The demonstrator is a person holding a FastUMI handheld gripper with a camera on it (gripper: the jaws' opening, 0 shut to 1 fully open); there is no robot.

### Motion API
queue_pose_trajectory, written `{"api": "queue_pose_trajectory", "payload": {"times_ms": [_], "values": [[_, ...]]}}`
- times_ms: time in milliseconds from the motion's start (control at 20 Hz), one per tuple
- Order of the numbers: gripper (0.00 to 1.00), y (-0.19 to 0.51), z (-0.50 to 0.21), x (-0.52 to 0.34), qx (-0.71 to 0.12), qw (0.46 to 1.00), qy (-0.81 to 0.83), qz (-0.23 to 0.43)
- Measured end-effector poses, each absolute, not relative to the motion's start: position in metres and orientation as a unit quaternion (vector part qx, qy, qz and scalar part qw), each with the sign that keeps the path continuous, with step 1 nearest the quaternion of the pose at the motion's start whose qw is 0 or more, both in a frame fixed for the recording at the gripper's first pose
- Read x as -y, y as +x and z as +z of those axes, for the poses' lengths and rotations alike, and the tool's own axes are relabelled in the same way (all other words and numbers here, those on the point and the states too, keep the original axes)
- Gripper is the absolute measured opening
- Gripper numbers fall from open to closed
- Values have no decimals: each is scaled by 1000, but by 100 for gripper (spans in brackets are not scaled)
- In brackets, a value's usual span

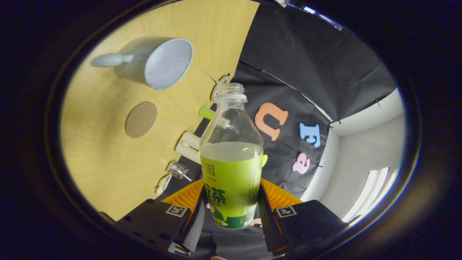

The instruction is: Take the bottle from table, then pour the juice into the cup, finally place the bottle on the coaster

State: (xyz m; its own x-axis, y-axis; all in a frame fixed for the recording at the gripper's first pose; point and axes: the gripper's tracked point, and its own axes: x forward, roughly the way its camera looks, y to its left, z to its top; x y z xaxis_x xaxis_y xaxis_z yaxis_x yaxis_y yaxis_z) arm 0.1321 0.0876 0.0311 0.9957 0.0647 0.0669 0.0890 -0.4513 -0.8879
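My gripper is shut on a clear, uncapped bottle with a green label, both fingers pressing its lower sides. The bottle is lifted off the table and holds pale juice up to about mid-height. The whole view is rolled, so the wooden table appears tilted beside the bottle. A pale blue-grey cup with a handle stands on the table beyond the bottle's mouth, its opening turned toward me. A round brown coaster lies flat on the table between the cup and my fingers.
Along the table's far edge sit a small green item, a cream cylinder and a small metal clip-like piece. The black booth wall rises behind the bottle, with a white wall and a bright opening past it.
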Motion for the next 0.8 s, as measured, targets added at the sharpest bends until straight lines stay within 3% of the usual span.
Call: {"api": "queue_pose_trajectory", "payload": {"times_ms": [800], "values": [[74,128,44,-101,67,492,-868,-11]]}}
